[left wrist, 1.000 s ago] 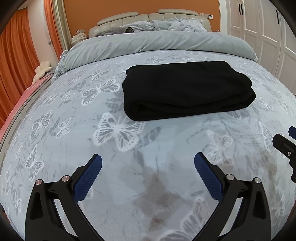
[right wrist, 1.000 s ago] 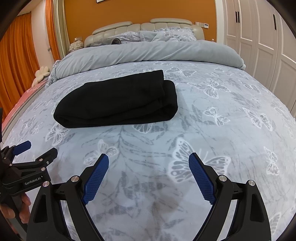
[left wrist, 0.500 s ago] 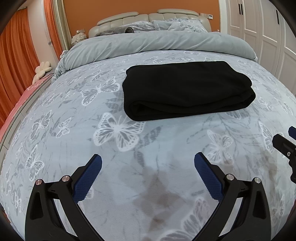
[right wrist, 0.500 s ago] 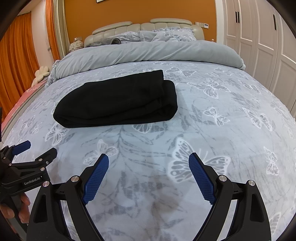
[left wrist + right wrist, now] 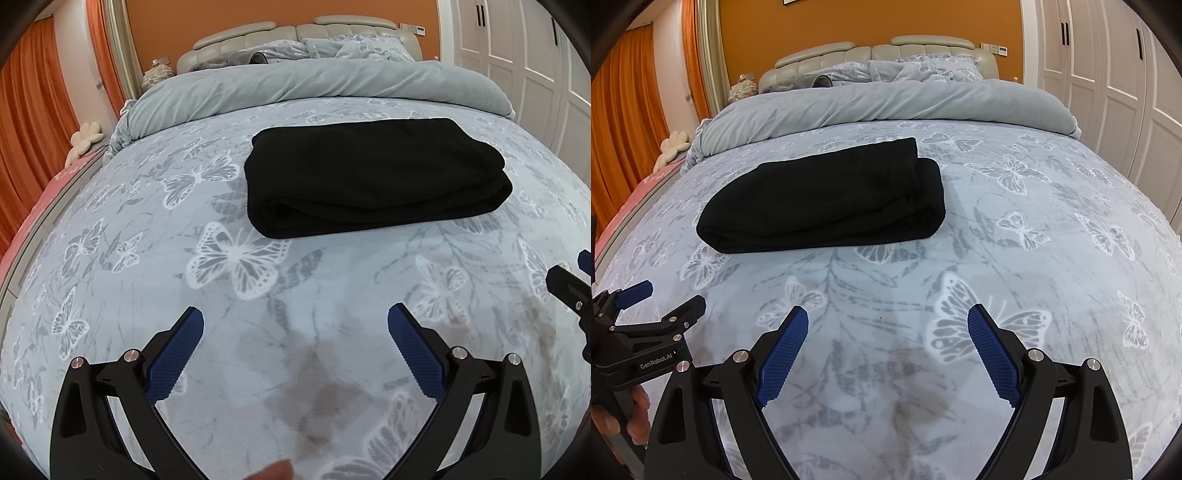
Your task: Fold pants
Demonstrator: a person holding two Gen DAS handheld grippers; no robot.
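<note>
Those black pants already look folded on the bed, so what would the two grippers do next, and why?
Probably just pull back and finish. The black pants lie in a compact folded bundle on the bedspread, and both the left gripper and right gripper hang open and empty short of them.

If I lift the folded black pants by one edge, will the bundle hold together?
Probably not: the black pants look like soft knit, stacked in loose layers, so they would likely droop and unfold. Pushed across the fuzzy bedspread, they would likely bunch rather than slide.
</note>
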